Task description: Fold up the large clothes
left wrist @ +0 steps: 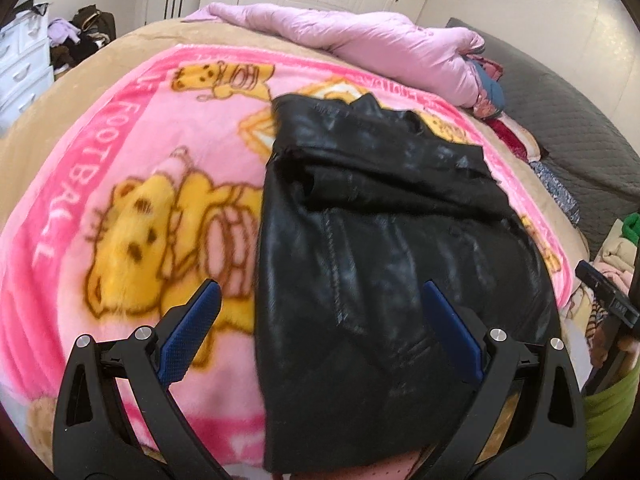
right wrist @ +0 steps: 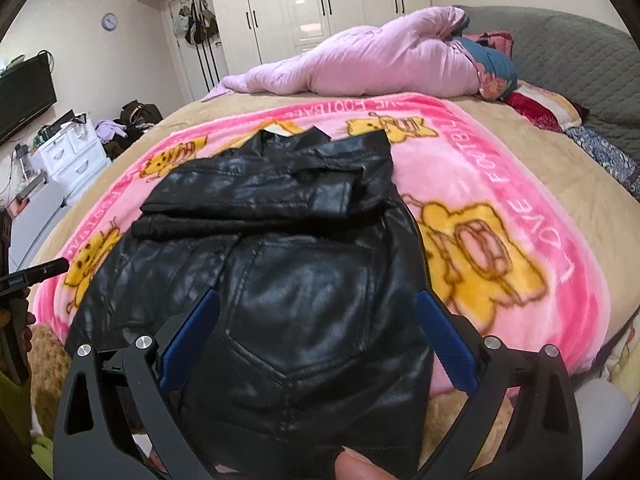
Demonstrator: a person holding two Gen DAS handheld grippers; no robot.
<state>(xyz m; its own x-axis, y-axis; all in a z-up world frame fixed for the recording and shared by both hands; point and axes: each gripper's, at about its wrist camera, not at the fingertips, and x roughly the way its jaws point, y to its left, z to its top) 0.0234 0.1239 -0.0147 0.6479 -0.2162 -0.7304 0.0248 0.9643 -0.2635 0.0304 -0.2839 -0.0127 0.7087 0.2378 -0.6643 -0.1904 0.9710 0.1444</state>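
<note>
**Black leather garment on the bed, both tongs apart above it**

Black leather garment lies on a pink bear-print blanket, which covers a tan bedspread on the bed. Long axis runs from the near bed edge away toward the far side of the bed. Near end hangs at or over the near edge.

In the right wrist view the near part shows a stitched patch pocket facing up, seams running along the long axis. The far part is doubled back on itself: a folded flap lies crosswise over the body, its free end toward the left of that view. Whether this is trousers or a jacket, cannot tell for certain.

Left tongs: fingers wide apart, holding nothing, hovering over the garment's left edge. One blue pad is over blanket, the other over leather.

Right tongs: fingers wide apart, holding nothing, both over the pocket area. Contact with the leather cannot be told.

A fingertip shows at the bottom edge of the right wrist view, just at the garment's near hem.

Far side of bed: a rolled pink quilt lying crosswise, well apart from the garment. White wardrobe doors behind.
</note>
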